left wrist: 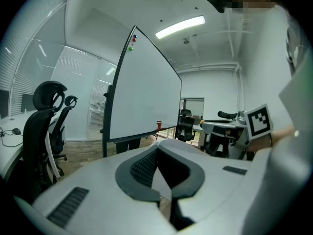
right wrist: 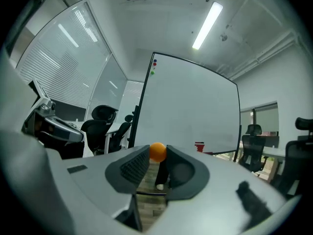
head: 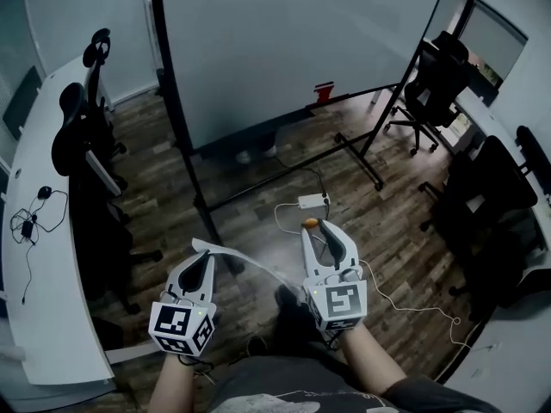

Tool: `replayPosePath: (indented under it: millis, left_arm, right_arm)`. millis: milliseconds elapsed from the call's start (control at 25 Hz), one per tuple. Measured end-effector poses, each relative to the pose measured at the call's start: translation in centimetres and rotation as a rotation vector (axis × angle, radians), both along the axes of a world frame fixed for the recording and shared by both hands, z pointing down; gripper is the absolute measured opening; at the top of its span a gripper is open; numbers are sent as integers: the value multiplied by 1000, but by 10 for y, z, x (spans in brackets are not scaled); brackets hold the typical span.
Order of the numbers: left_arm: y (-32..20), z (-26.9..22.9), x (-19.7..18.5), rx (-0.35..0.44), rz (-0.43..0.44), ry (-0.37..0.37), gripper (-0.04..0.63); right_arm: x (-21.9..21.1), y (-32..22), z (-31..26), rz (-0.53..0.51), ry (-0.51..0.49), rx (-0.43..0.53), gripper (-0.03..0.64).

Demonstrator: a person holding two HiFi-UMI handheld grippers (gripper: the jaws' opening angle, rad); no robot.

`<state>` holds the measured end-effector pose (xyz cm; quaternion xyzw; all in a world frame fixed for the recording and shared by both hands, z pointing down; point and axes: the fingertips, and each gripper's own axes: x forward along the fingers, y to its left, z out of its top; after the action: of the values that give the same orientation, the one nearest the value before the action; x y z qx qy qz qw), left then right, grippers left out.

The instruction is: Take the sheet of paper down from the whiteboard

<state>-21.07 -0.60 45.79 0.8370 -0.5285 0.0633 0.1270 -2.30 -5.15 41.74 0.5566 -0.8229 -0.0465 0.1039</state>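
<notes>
The whiteboard stands on its wheeled frame ahead of me, its face bare; it also fills the left gripper view and the right gripper view. My left gripper is shut on a white sheet of paper, which curves away to the right, edge-on. Between the closed jaws the sheet shows as a pale sliver. My right gripper is shut on a small orange ball-shaped magnet, pinched at the fingertips. Both grippers hang low over the floor, well back from the board.
A red item sits on the board's tray. A white power strip and its cable lie on the wood floor by the stand's foot. Black office chairs and a long desk line the left; more chairs stand right.
</notes>
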Motion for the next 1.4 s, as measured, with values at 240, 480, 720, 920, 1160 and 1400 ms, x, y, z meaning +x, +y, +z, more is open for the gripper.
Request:
replayPosePath:
  millis: [240,480,720,920,1160,1400]
  left_arm:
    - [12,1,13,7,24,-52,14]
    - [27,-3,37,3,17,-58,14]
    - [60,-11,67,-2,-25,-67,14]
    - [89,-19,95,3,-56,-60,14]
    - [114,-29,109,26,-83,-62,14]
    - [128,-39,119,45,-99,-59,14]
  right_arm:
    - [35,20,-6,77,-1,22,110]
    - [53,37,4,62,20,7,110]
    - [77,71,2,16,39,-12,110]
    - [85,102,5,-45,21,-29,110]
    - [96,125,0,-81,15,-23,110]
    - [102,136,-10,-105,15,-6,110]
